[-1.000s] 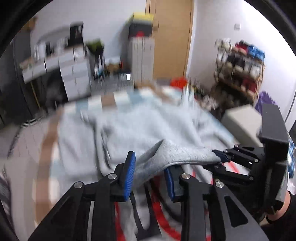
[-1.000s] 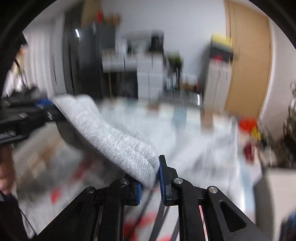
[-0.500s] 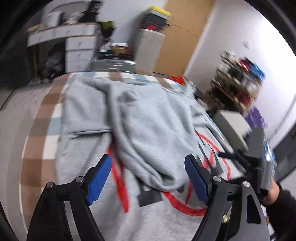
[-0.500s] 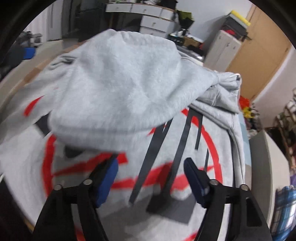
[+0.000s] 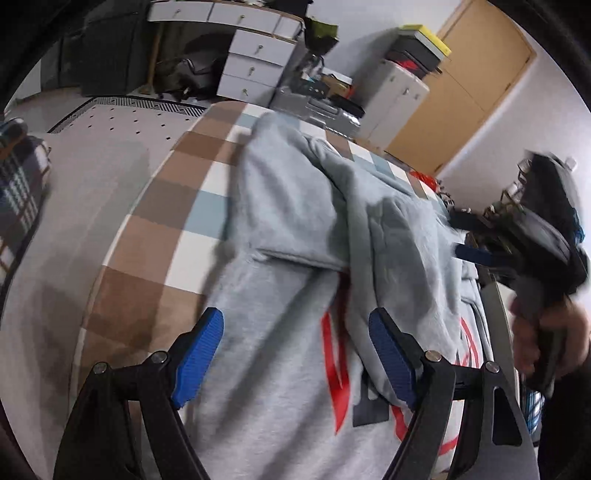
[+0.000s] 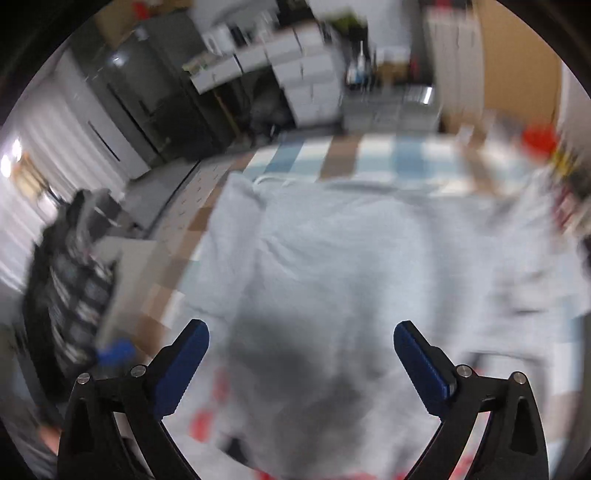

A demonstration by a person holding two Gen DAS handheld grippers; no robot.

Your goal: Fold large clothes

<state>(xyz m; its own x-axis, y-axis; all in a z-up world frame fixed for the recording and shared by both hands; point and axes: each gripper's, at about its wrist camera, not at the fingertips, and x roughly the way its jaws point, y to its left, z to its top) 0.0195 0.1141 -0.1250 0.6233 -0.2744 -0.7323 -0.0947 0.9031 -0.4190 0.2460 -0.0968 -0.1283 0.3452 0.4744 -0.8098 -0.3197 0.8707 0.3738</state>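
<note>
The grey sweatshirt [image 5: 295, 332] lies spread on the checked bed [image 5: 147, 236], one sleeve folded across its printed front. Your left tool [image 5: 295, 354] hangs wide open above the body, gripping nothing; your right tool [image 6: 301, 363] is opening, with only loose cloth below it. Before the next fold, pick the sleeve or hem nearest the bed's side edge, pinch both layers, and lift evenly so the fold stays straight.

White drawer units [image 5: 255, 55] line the far white wall [image 5: 369, 22] beside a closed wooden door [image 5: 476, 85]. A pale dotted rug [image 5: 122, 129] covers the floor.
</note>
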